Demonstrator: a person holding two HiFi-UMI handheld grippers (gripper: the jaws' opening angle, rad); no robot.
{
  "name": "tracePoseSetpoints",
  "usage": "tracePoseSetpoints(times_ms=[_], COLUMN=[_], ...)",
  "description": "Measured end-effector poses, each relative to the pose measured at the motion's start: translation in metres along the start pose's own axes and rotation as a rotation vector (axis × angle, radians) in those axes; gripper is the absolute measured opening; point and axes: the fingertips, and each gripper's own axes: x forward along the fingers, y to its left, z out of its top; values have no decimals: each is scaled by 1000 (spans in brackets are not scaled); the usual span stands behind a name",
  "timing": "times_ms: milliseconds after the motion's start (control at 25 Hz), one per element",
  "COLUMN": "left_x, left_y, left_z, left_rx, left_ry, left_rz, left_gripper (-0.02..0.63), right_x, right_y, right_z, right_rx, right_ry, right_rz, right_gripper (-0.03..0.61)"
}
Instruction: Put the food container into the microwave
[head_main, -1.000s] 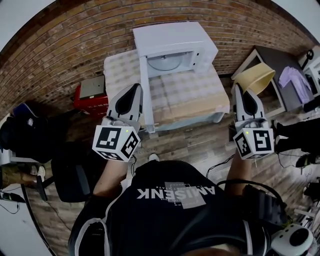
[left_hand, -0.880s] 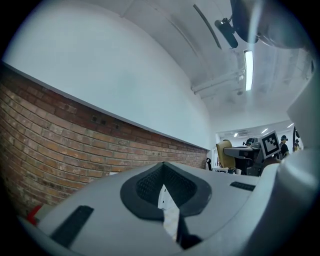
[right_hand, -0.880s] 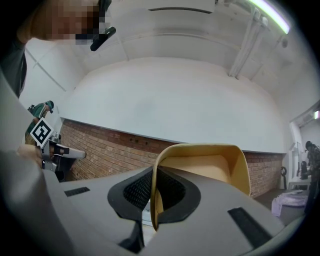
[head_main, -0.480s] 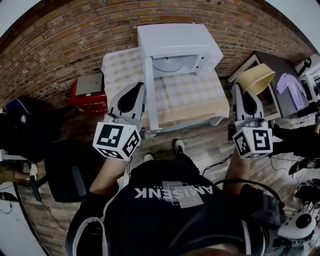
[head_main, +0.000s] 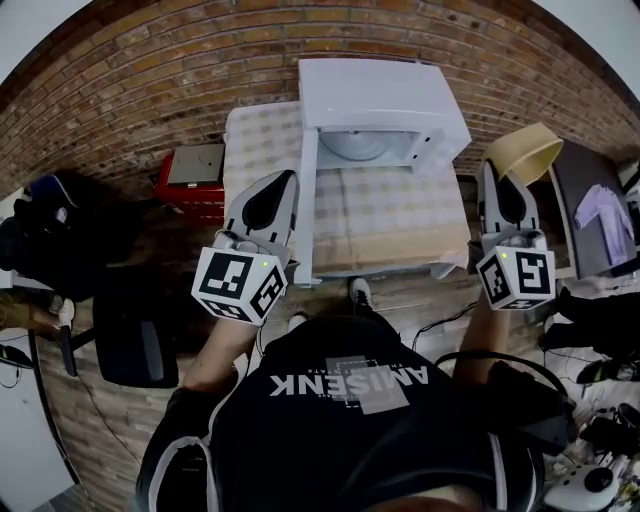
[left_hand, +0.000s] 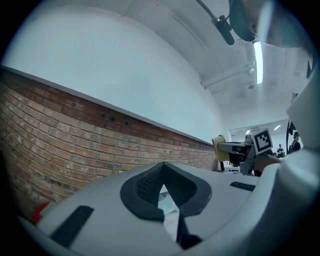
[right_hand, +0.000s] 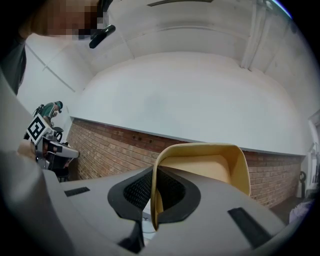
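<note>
The white microwave (head_main: 385, 95) stands at the back of a checked-cloth table (head_main: 385, 205). Its door (head_main: 308, 215) is swung open toward me, and the glass plate (head_main: 358, 147) shows inside. A tan food container (head_main: 523, 152) hangs right of the table, and my right gripper (head_main: 497, 188) is shut on its rim. In the right gripper view the container's wall (right_hand: 200, 167) sits pinched between the jaws of the right gripper (right_hand: 154, 172). My left gripper (head_main: 278, 195) hovers just left of the open door, shut and with nothing in it; in its own view the left gripper (left_hand: 162, 166) points at the brick wall.
A red box (head_main: 188, 182) sits on the floor left of the table. A black chair (head_main: 135, 340) stands at my left. A dark desk with a purple cloth (head_main: 605, 215) is at the right. A brick wall (head_main: 150, 90) runs behind the table.
Both grippers have come closer to the table and microwave, which now sit more to the right in the head view. The container has travelled along in the right gripper.
</note>
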Motion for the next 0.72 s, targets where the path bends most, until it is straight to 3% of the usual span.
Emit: tracePoseSetpoints(times_ms=[360,720], left_x=[40,71], left_y=[-6,-7], left_z=[-6,-23], left_rx=[8,-8], left_ry=[13,55], left_rz=[96,172], left_gripper=[12,12], right_x=[58,104], right_y=[-37,-15], right_z=[-26,-62], right_rx=[-8,-61], right_ry=[4,45], right_rz=[112,341], right_gripper=[43,43])
